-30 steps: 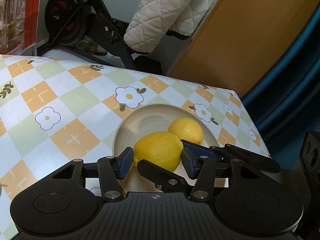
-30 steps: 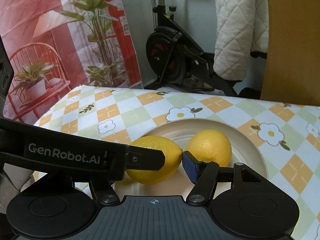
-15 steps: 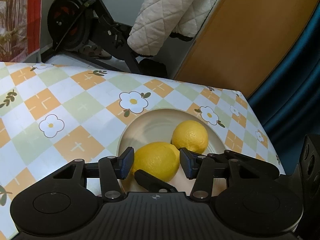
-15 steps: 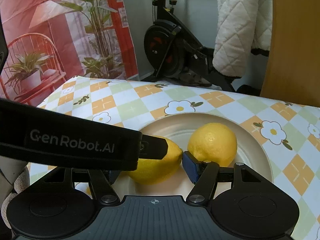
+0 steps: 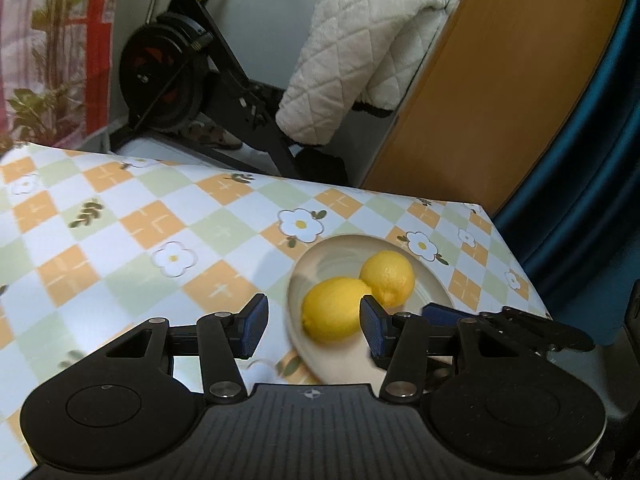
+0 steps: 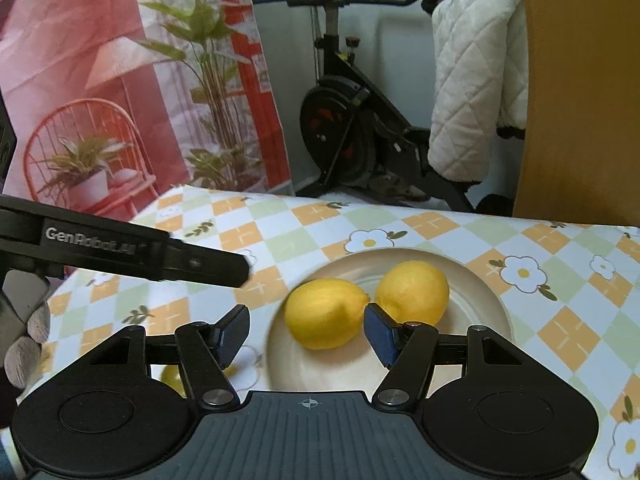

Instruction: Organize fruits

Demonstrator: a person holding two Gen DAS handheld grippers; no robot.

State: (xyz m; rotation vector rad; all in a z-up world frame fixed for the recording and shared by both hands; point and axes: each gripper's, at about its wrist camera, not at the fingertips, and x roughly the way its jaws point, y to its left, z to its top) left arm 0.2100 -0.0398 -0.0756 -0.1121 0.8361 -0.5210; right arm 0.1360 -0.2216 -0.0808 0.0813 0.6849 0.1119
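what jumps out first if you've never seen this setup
Two bright yellow lemons lie side by side, seemingly touching, on a cream plate on the flowered checked tablecloth. Two black tongs frame them with blue pads, the right tongs and left tongs, both open and empty. Behind the table stands a black exercise bike draped with a white quilted coat.

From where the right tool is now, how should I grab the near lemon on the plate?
Grip the near lemon across its short middle, coming from above and the near-left side. Its pointed tip faces right, nearly touching the far lemon, so pads on the near and far flanks keep clear of it and the plate rim.
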